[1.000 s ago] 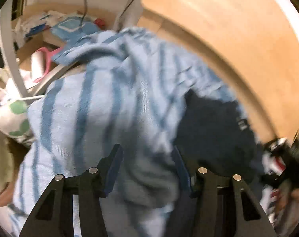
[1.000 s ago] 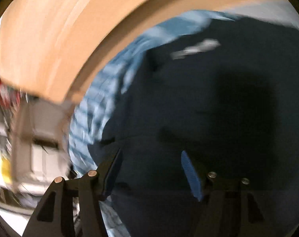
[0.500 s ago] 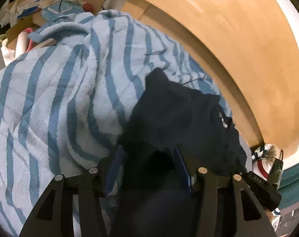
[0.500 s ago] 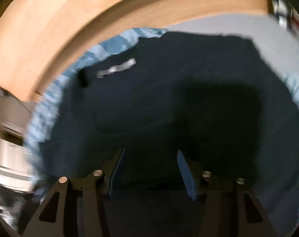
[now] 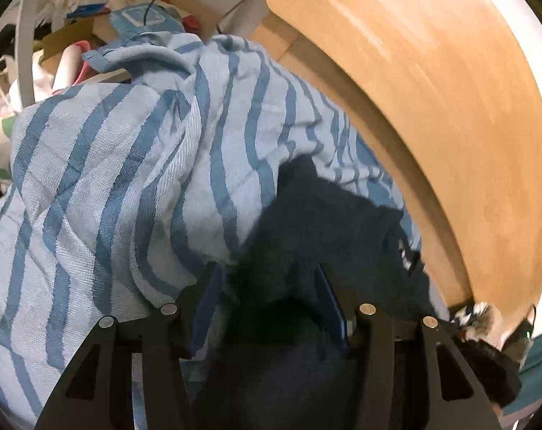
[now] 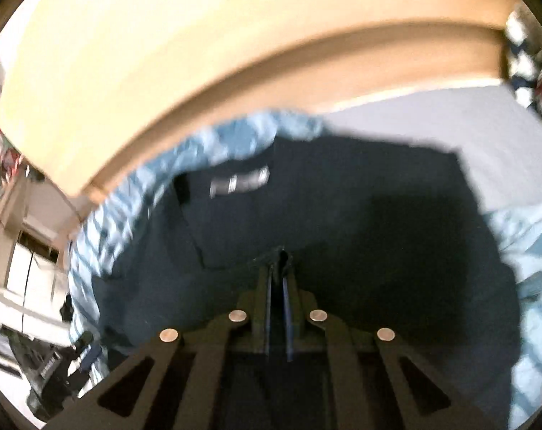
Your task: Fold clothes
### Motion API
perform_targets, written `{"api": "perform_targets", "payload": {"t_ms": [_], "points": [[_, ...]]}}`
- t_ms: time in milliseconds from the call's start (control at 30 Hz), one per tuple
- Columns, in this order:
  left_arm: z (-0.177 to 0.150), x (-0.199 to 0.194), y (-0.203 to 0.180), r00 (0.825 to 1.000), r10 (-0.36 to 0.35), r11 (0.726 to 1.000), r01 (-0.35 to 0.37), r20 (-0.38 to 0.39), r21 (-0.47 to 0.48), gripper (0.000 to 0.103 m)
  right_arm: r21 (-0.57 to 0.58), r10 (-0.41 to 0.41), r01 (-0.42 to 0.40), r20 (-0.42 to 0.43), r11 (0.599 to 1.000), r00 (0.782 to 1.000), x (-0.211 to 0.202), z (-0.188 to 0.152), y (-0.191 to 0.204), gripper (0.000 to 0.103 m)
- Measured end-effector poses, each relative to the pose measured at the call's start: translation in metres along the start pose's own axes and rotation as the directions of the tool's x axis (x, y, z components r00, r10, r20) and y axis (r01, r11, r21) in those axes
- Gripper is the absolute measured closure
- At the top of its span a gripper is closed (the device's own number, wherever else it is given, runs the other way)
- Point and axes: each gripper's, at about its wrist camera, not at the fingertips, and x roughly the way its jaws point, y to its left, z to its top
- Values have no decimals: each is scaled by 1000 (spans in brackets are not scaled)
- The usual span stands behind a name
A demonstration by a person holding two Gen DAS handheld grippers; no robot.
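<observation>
A dark navy garment (image 5: 324, 222) lies on a blue-and-white striped blanket (image 5: 127, 165). My left gripper (image 5: 267, 288) is open just over the garment's near edge, with dark cloth bunched between its fingers and the pads not pressing it. In the right wrist view the same garment (image 6: 360, 197) is spread out, a white label (image 6: 239, 182) near its collar. My right gripper (image 6: 278, 265) is shut, pinching a small raised fold of the navy cloth at its tips. That view is blurred.
A curved wooden board (image 5: 432, 89) runs along the far side of the bedding, also the wooden board (image 6: 163, 53). Grey sheet (image 6: 432, 118) shows beyond the garment. Boxes and clutter (image 5: 73, 32) sit at the back left. A patterned cloth (image 5: 475, 317) lies at the right.
My right jaws went from wide apart to shut on the navy garment. My left gripper moved off the striped blanket onto the garment's edge, with the same gap between its fingers.
</observation>
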Motion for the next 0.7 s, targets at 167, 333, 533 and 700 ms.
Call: {"api": "perform_targets", "payload": {"t_ms": [167,333,533,700], "points": [[3,-1,-6,999,-34,999,34,-2,-35,48,39,-54,53,16,998,998,-13,21,-21,88],[6,1,-27,998,-55,998,56,-22,40,48,133,-140,144,-43,981,989,-1,11,-36,45],[-12,12,-43,996,49,950,-22,-77,312,48,61,52,-49,-55,997,997,9,-14,2,46],[-41,30,-43,972,221,832,-146,-78,535,48,-15,122,-127,-188,992,975,43,-39,43,45]]}}
